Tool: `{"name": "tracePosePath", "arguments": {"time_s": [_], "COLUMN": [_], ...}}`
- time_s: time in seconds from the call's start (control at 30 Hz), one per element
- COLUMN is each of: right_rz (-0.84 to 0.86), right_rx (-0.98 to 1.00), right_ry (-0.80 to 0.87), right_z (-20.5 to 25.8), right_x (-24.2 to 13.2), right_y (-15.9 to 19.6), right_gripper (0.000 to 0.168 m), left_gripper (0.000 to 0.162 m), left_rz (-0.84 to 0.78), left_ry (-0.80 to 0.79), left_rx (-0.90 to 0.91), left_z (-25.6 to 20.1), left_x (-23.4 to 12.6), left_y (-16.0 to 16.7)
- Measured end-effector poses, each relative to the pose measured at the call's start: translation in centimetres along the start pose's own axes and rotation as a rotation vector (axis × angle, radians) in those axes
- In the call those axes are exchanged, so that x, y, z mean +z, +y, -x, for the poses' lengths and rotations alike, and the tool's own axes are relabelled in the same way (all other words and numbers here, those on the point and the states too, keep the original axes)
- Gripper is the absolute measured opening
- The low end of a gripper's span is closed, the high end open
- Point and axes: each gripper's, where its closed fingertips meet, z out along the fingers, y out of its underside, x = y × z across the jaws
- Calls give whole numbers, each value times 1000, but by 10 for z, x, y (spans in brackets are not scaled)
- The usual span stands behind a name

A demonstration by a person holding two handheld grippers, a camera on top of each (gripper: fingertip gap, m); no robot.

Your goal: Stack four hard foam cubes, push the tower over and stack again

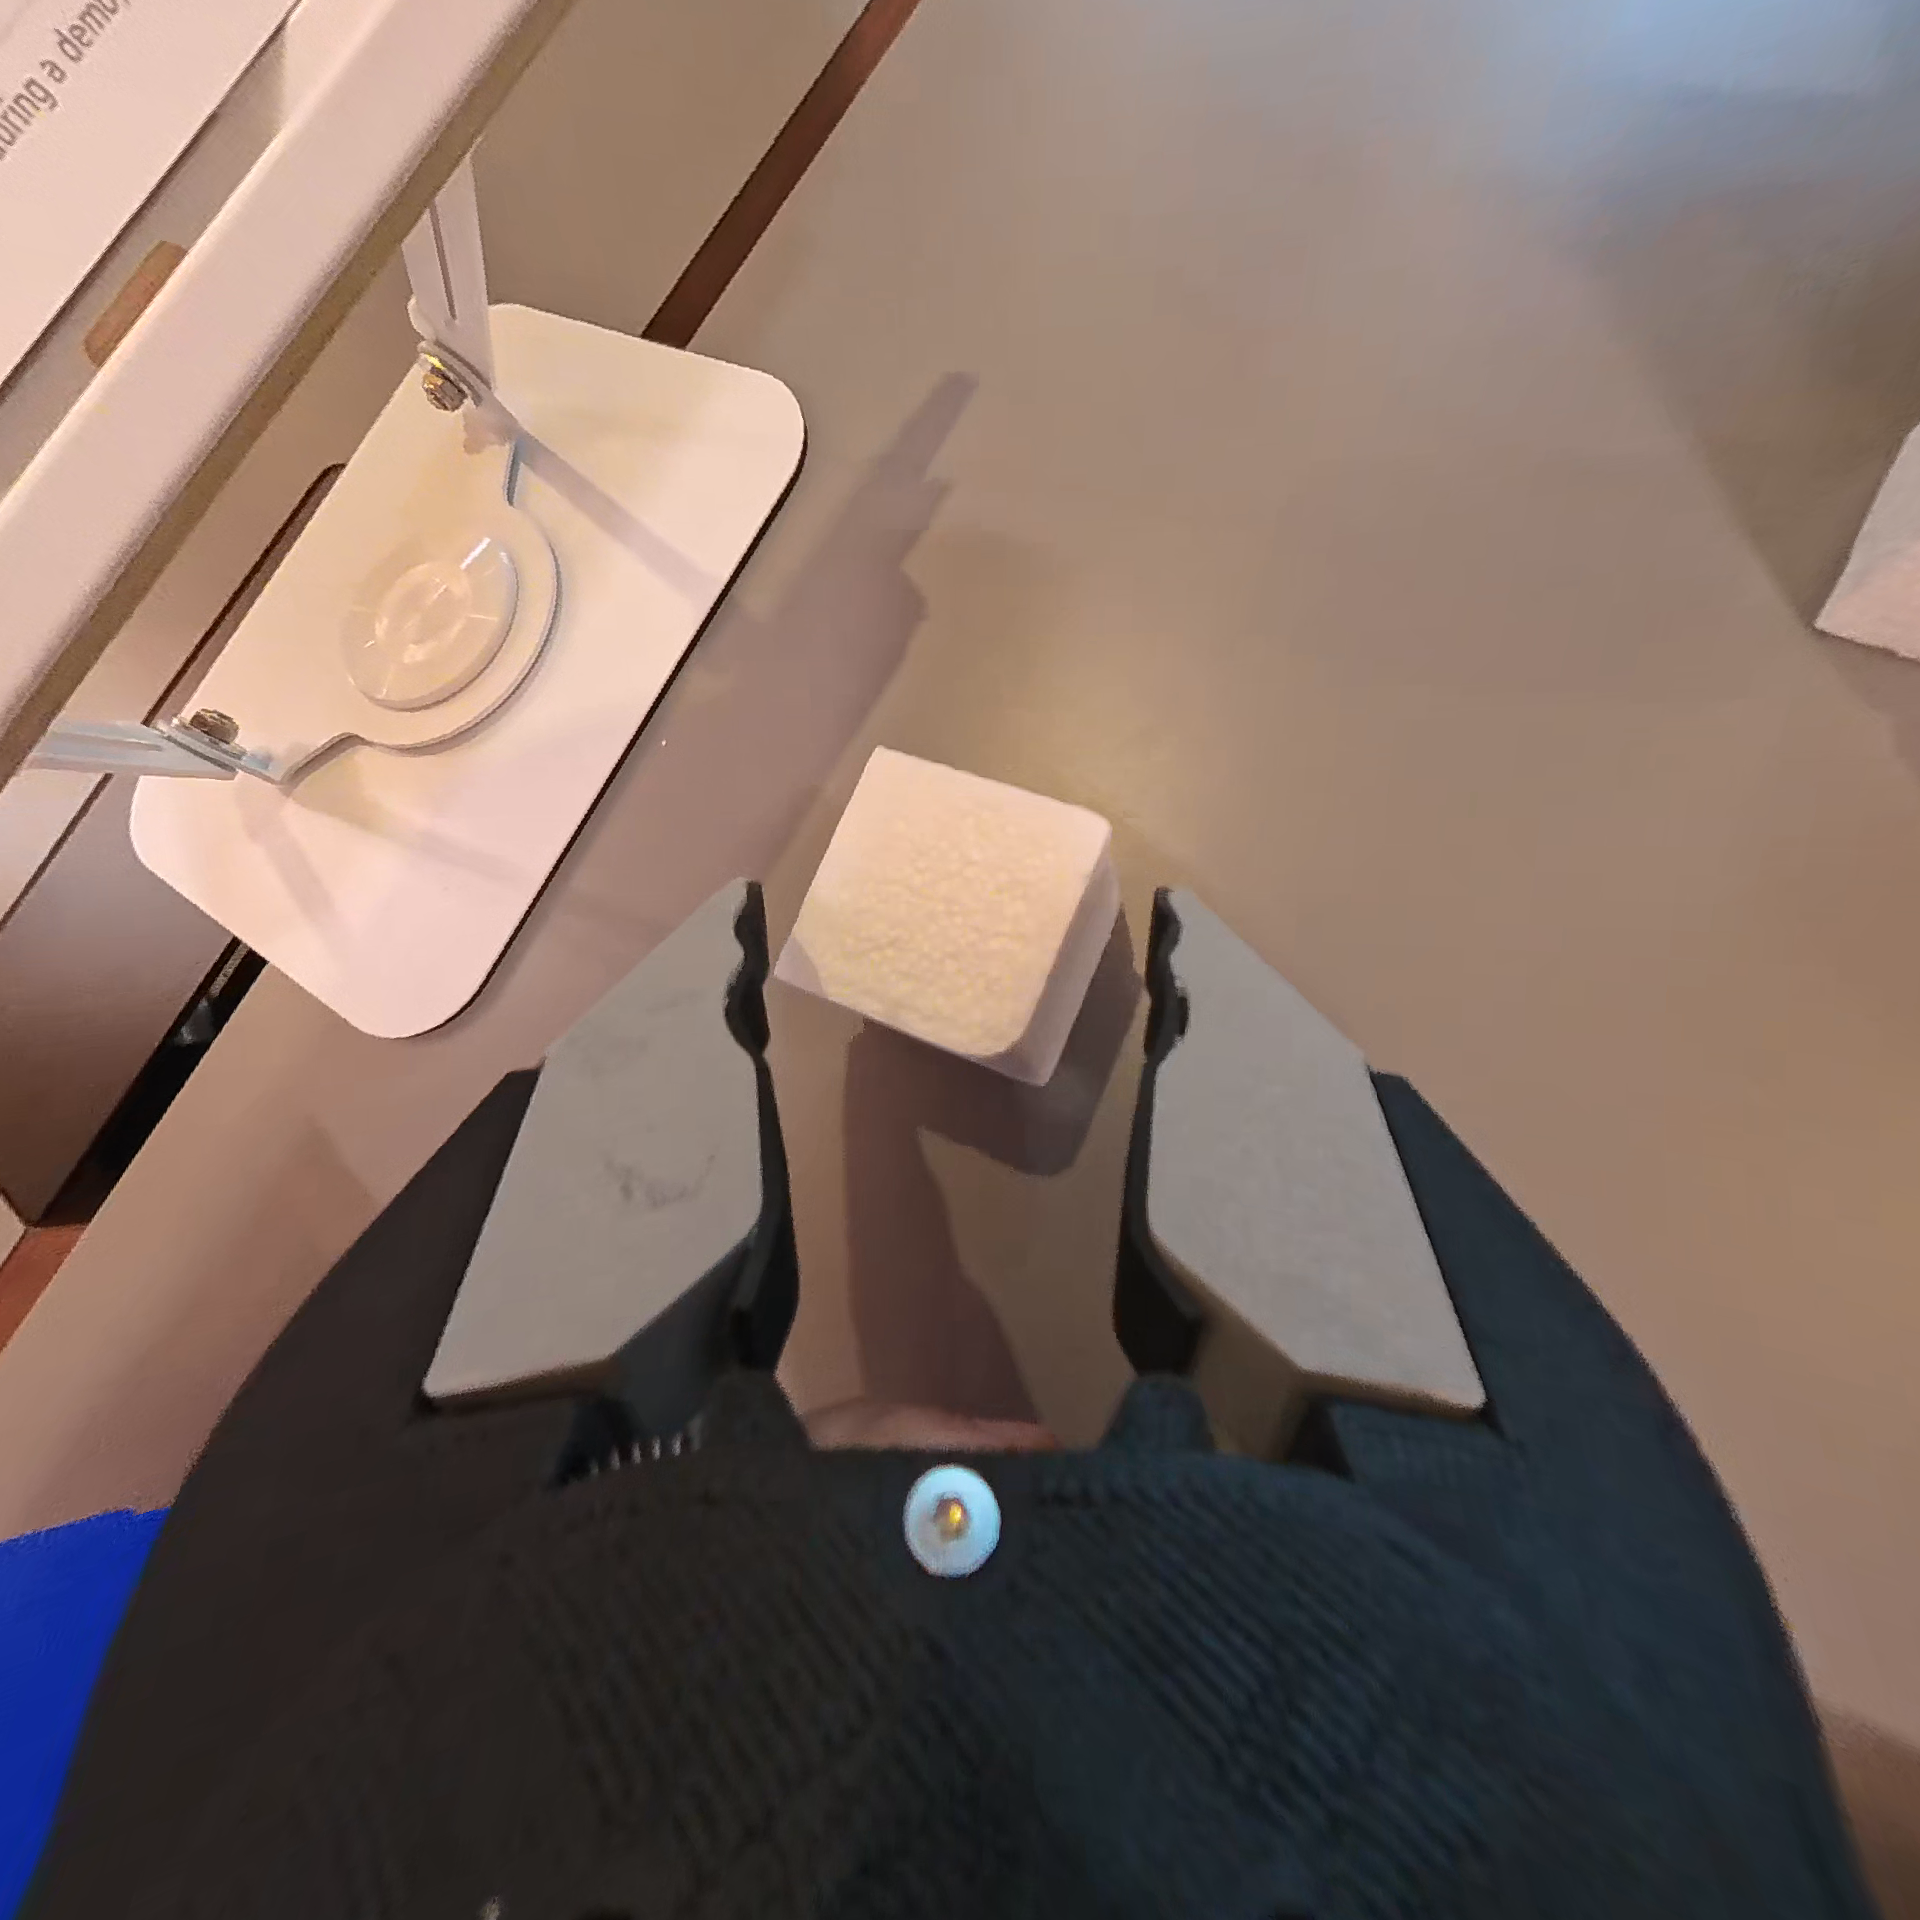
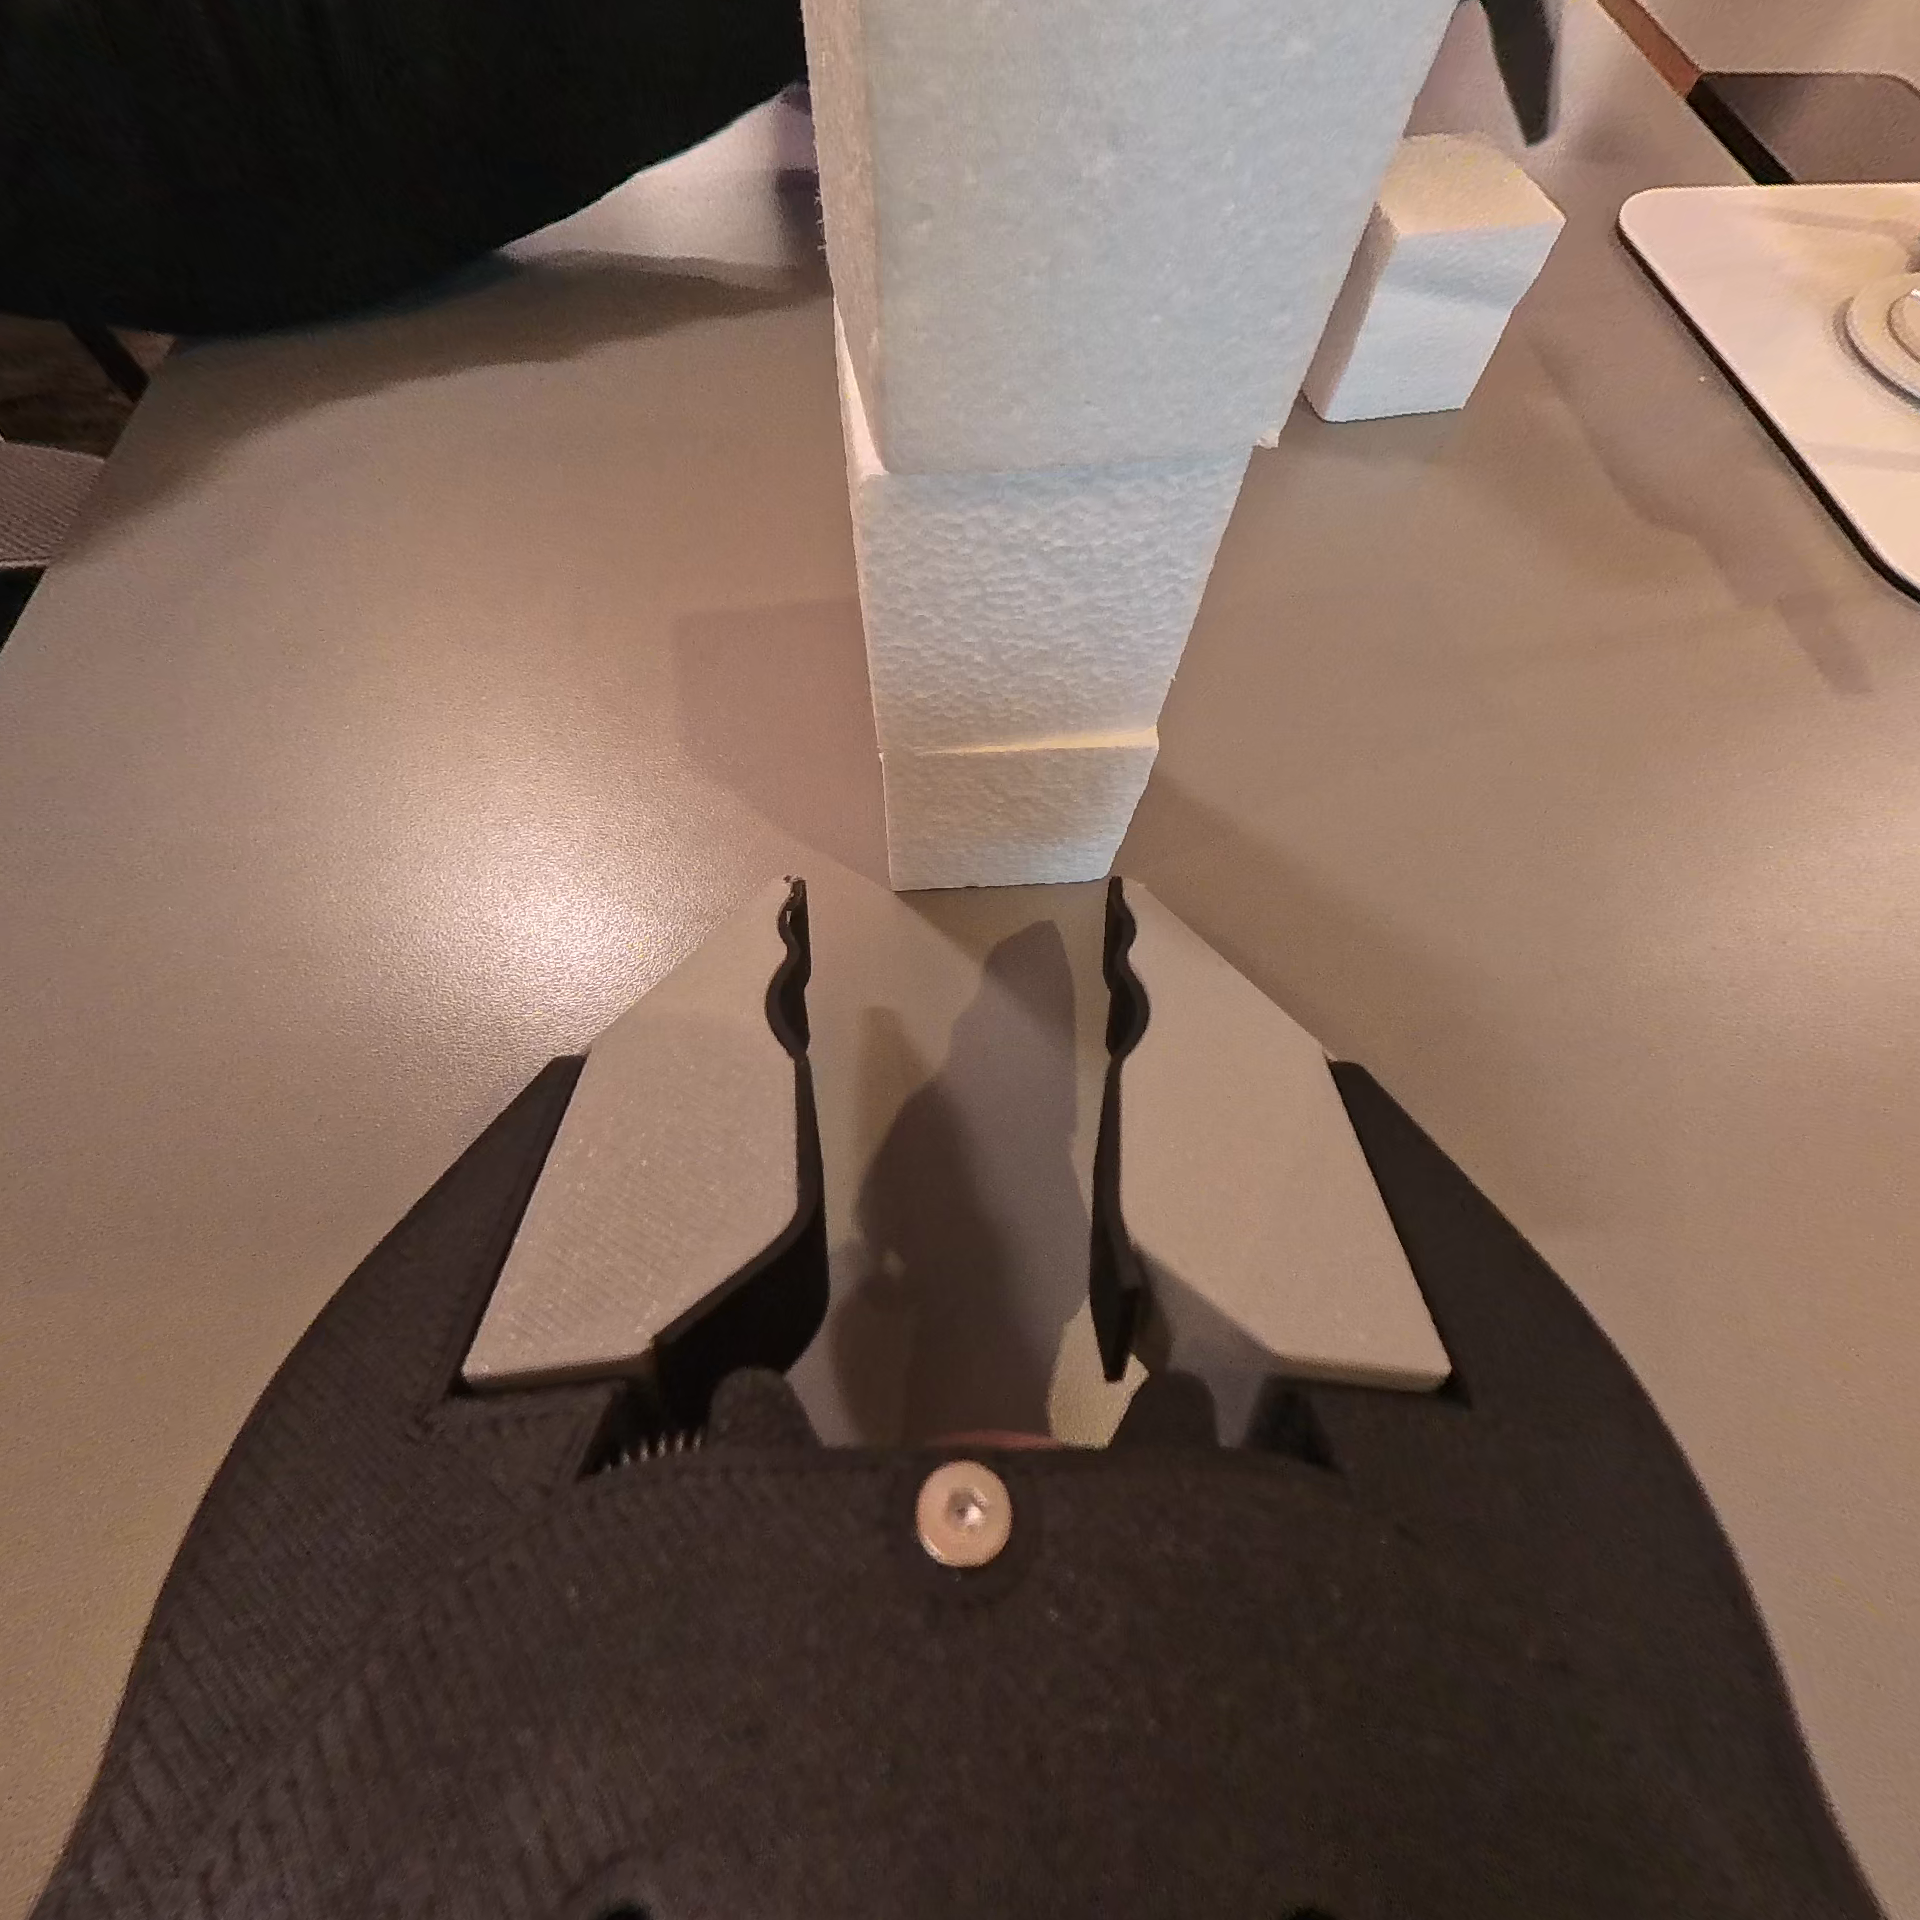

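L gripper [image 1: 956, 935] hovers above the table [image 1: 1351, 416] w/ jaws spread, nothing held; single white foam cube [image 1: 951, 920] sits on the table just past the tips, roughly between them, turned at an angle to the fingers; can't tell if the tips touch it. White stand base plate [image 1: 468, 686] lies near, to the left of that cube, w/ a round clear disc and metal brackets on it.

R gripper [image 2: 956, 914] low over the table, jaws spread, empty; tips just short of the tower [image 2: 1029, 582]. Tower = 3 cubes visible, stacked, top one runs out of frame; edges slightly offset. Loose cube [image 2: 1439, 281] stands on the table behind-right of the tower, apart from it; base plate corner at far right edge.
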Motion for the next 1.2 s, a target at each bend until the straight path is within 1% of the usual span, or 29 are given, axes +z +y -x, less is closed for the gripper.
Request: {"name": "tracePosePath", "arguments": {"time_s": [0.07, 0.17, 0.27, 0.4, 0.53, 0.67, 0.77, 0.83, 1.0, 1.1, 1.2], "right_rz": [0, 1, 3, 1, 0, 2, 2, 2, 3, -3, -10], "right_rx": [0, -2, -3, 0, 3, 2, 0, 0, 0, 3, 7], "right_ry": [0, 1, 2, 0, -3, -4, -2, -1, -1, -2, -5], "right_z": [0, 0, 0, 0, 0, 0, 0, 0, 0, 0, 0], "right_x": [0, 0, 0, 0, 0, 0, 0, 0, 1, 0, -1], "right_y": [0, 0, 0, 0, 0, 0, 0, 0, 0, 0, -1], "right_gripper": [55, 55, 55, 55, 55, 55, 55, 55, 55, 55, 55], "left_gripper": [71, 72, 72, 72, 64, 62, 62, 68, 71, 73, 74], "left_rz": [-10, -33, -34, -11, 28, 29, 66, 85, 61, 40, 68], "left_ry": [13, 66, 46, 31, 136, 243, 325, 301, 221, 224, 188], "left_rx": [3, -39, -27, -70, -43, -23, -18, -20, -75, -132, -152], "left_z": [-1, -4, 2, 11, -11, -34, -52, -49, -35, -41, -47], "left_x": [-2, -4, -2, 4, 3, -6, -10, -7, 0, 1, 1], "left_y": [1, 2, 7, 20, 27, 22, 26, 28, 21, 14, 18]}}
